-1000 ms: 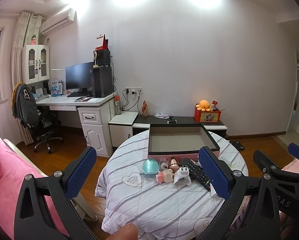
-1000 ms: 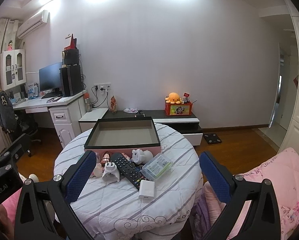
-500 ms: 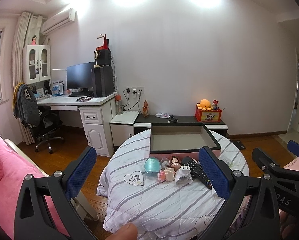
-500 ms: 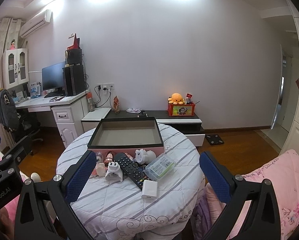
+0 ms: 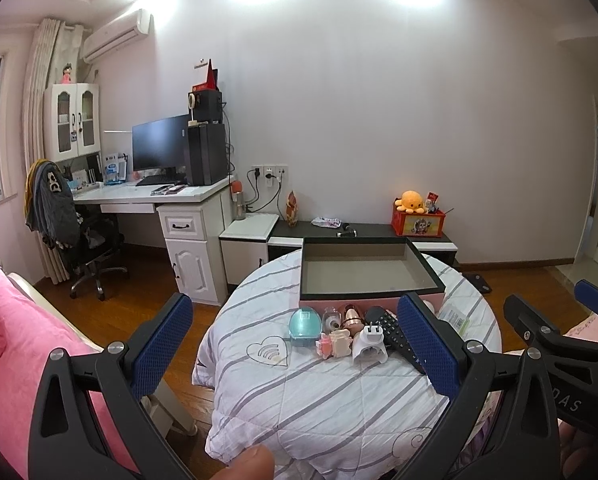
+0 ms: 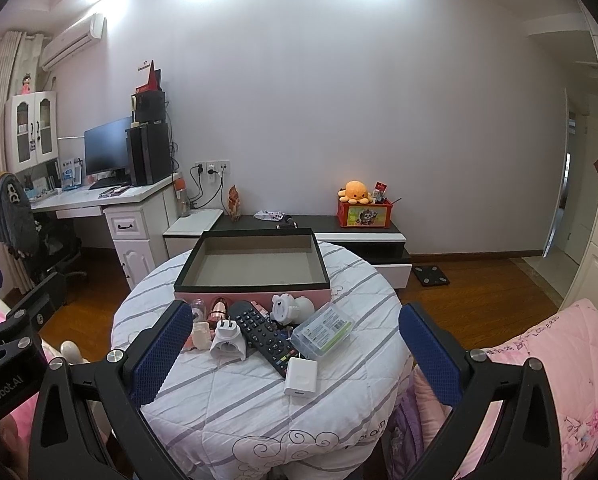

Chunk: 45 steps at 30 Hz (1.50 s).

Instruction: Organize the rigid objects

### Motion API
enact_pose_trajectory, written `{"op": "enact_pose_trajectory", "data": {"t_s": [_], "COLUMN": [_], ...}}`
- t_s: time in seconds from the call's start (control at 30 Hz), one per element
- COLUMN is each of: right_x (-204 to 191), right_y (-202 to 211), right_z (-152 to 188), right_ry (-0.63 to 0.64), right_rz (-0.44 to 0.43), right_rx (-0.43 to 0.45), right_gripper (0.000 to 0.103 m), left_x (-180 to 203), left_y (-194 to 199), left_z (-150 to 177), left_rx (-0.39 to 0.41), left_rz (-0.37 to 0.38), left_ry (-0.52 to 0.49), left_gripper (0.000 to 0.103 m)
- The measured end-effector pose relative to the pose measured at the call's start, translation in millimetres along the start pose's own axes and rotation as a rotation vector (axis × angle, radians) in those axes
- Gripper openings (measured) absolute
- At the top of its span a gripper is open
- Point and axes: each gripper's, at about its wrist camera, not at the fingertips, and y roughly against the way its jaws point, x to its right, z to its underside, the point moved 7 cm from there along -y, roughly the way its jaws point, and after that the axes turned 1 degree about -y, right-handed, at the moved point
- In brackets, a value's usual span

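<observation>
An open pink box with a black rim (image 5: 429, 270) (image 6: 321, 264) stands empty at the far side of a round table. In front of it lie a teal case (image 5: 305, 322), a white plug adapter (image 5: 371, 346) (image 6: 229, 340), a black remote (image 6: 265, 332), a clear case with a green label (image 6: 325, 332), a white charger block (image 6: 301, 376) and small figurines (image 6: 289, 308). My left gripper (image 5: 295, 348) is open and empty, held short of the table. My right gripper (image 6: 295, 354) is open and empty too, also short of the objects.
The table carries a striped white cloth (image 6: 227, 412). A pink bed (image 5: 7, 344) lies at the left, pink bedding (image 6: 559, 360) at the right. A white desk with a monitor (image 5: 161, 194) and a low TV cabinet (image 5: 379, 232) stand behind along the wall.
Both views have shifted slightly; the table and box sit a touch closer and higher in frame. Both grippers remain open and nothing on the table has moved.
</observation>
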Motion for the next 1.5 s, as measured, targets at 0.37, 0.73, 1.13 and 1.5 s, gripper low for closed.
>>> {"op": "enact_pose_trajectory", "data": {"t_s": [0.37, 0.73, 1.13, 1.5], "right_x": [0, -1, -4, 13], "right_y": [-5, -10, -43, -124], "right_z": [6, 8, 18, 50], "right_ry": [-0.004, -0.005, 0.004, -0.001], "right_rz": [0.001, -0.004, -0.005, 0.008], "right_rx": [-0.018, -0.029, -0.094, -0.242], "right_gripper": [0.103, 0.103, 0.103, 0.103], "left_x": [1, -1, 7, 9], "left_y": [-16, -18, -55, -147], "left_z": [3, 8, 23, 66], "left_rx": [-0.031, -0.038, -0.111, -0.278], "left_rz": [0.004, 0.003, 0.003, 0.022], "left_ry": [0.004, 0.003, -0.009, -0.004], "left_gripper": [0.103, 0.103, 0.103, 0.103]}}
